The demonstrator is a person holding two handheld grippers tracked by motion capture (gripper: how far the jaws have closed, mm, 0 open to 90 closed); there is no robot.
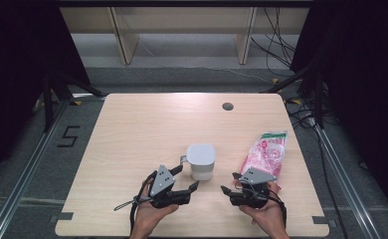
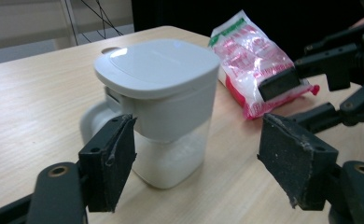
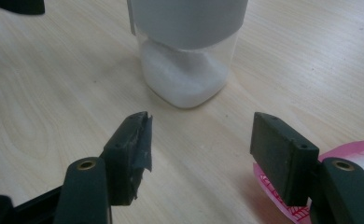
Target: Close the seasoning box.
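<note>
A white lidded container (image 1: 201, 160) with a side handle stands at mid-table; its clear lower part holds white powder (image 3: 185, 79). My left gripper (image 1: 186, 178) is open just in front and left of it, apart from it. In the left gripper view the container (image 2: 161, 93) stands close ahead, between and beyond the open jaws (image 2: 201, 158). A pink and white sealed bag (image 1: 264, 154) lies flat to the right. My right gripper (image 1: 230, 182) is open beside the bag's near end and holds nothing. Its jaws (image 3: 201, 154) face the container's base (image 3: 185, 100).
The pale wooden table (image 1: 147, 124) has a round grey cable hole (image 1: 227, 106) at the back right. The bag's corner (image 3: 357, 154) lies under the right jaw. Wooden furniture legs and cables sit on the floor beyond the table.
</note>
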